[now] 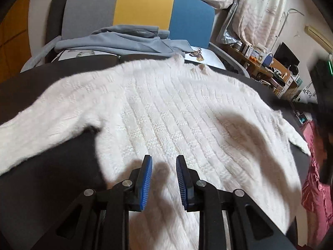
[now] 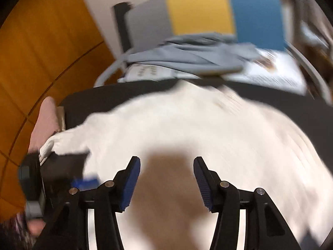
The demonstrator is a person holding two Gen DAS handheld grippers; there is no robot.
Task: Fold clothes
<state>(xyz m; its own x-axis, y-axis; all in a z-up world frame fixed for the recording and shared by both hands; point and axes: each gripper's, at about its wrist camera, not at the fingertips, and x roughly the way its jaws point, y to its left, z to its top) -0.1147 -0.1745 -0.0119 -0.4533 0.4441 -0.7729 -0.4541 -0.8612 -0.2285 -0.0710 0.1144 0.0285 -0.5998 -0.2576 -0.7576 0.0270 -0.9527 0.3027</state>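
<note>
Sweater (image 1: 166,112), white cable knit, spread flat on a dark table (image 1: 52,177); hem end nearest both grippers, collar farthest, so its long axis runs straight away from them; no fold yet made, by the look of it. Left gripper (image 1: 164,180): blue pads a narrow gap apart, nothing between them, hovering over the hem just left of the body's middle; one sleeve (image 1: 35,129) stretches off to its left, and this gripper looks the nearer to it. Right gripper (image 2: 167,182): jaws wide apart, empty, above the lower body; view blurred. Likely next move: a sleeve or side edge taken and carried across the long axis. Beyond the collar: chair (image 1: 143,8) with grey, yellow and blue back; grey garment (image 1: 124,41) heaped on its seat. Farther right: cluttered desk (image 1: 268,64); hanging cloth (image 1: 260,10).
</note>
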